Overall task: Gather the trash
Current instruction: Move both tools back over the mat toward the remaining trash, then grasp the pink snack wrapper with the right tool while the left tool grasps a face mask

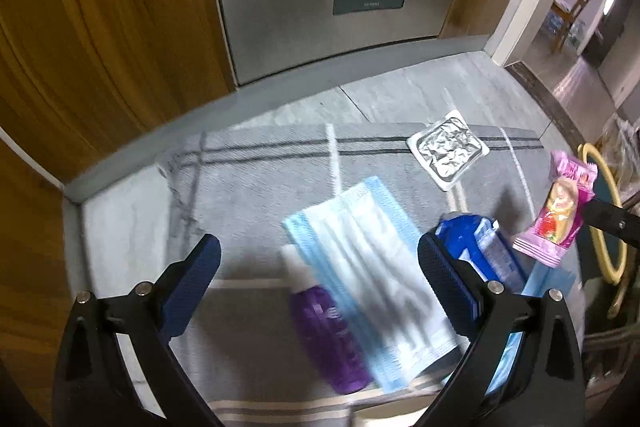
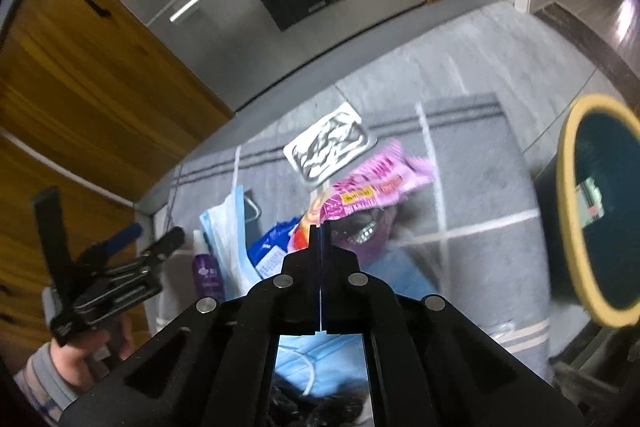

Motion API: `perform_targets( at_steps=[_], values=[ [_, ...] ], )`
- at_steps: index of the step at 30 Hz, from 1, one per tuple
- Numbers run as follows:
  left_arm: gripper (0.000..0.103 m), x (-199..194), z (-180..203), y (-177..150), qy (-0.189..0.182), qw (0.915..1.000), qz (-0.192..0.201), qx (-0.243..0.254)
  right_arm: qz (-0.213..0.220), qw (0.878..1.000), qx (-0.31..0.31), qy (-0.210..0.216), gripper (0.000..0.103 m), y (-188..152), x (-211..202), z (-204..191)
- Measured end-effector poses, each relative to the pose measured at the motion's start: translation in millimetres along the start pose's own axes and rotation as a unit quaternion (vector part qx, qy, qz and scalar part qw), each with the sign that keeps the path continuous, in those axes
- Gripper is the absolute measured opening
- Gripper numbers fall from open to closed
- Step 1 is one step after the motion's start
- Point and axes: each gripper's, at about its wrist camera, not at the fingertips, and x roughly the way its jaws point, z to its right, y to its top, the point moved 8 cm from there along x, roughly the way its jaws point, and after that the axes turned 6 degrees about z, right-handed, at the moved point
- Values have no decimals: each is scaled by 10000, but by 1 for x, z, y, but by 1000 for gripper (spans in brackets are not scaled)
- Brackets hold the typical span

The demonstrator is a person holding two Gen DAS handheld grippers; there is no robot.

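Observation:
My right gripper is shut on the edge of a pink snack wrapper, which hangs off the rug. In the left wrist view the same wrapper is pinched by that gripper at the right. My left gripper stands open, low over a blue face mask that lies partly across a purple bottle; nothing is between its pads. A blue packet lies by its right finger. A crumpled foil tray rests farther back. The right wrist view shows the left gripper in a hand.
A dark bin with a yellow rim stands on the floor at the right. The litter lies on a grey striped rug. A steel oven front and wooden cabinets close off the back. A second blue mask lies under my right gripper.

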Motion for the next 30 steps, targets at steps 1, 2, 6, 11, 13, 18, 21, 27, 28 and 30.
perform_targets(
  at_steps=[1, 2, 6, 11, 13, 18, 21, 27, 28, 30],
  values=[
    [97, 4, 5, 0, -80, 9999, -27, -99, 38, 10000, -39, -17, 1, 2, -2, 1],
    [97, 6, 8, 0, -137, 9998, -36, -157, 51, 10000, -55, -28, 1, 4, -3, 2],
    [86, 21, 27, -1, -220, 9994, -140, -221, 78, 9999, -67, -2, 1, 7, -4, 6],
    [78, 42, 40, -2, -136, 9994, -290, -128, 23, 10000, -17, -29, 1, 8, 0, 13],
    [73, 51, 42, -3, -68, 9993, -333, -120, 10, 10000, -10, -60, 1, 8, 2, 16],
    [52, 72, 48, -10, 92, 9983, -564, 136, -83, 9999, 46, -90, 1, 8, 7, 24],
    [28, 79, 51, -11, 146, 9978, -576, 279, -98, 9999, -17, -79, 1, 9, 9, 23],
    [4, 69, 54, -4, -109, 9988, -385, 292, -94, 9999, -51, -118, 1, 10, 11, 25],
    [3, 65, 55, -2, -123, 9990, -320, 301, -88, 9999, -38, -124, 1, 11, 11, 26],
    [3, 54, 56, 3, -227, 9992, -201, 272, -71, 9999, -29, -122, 1, 12, 11, 27]
  ],
)
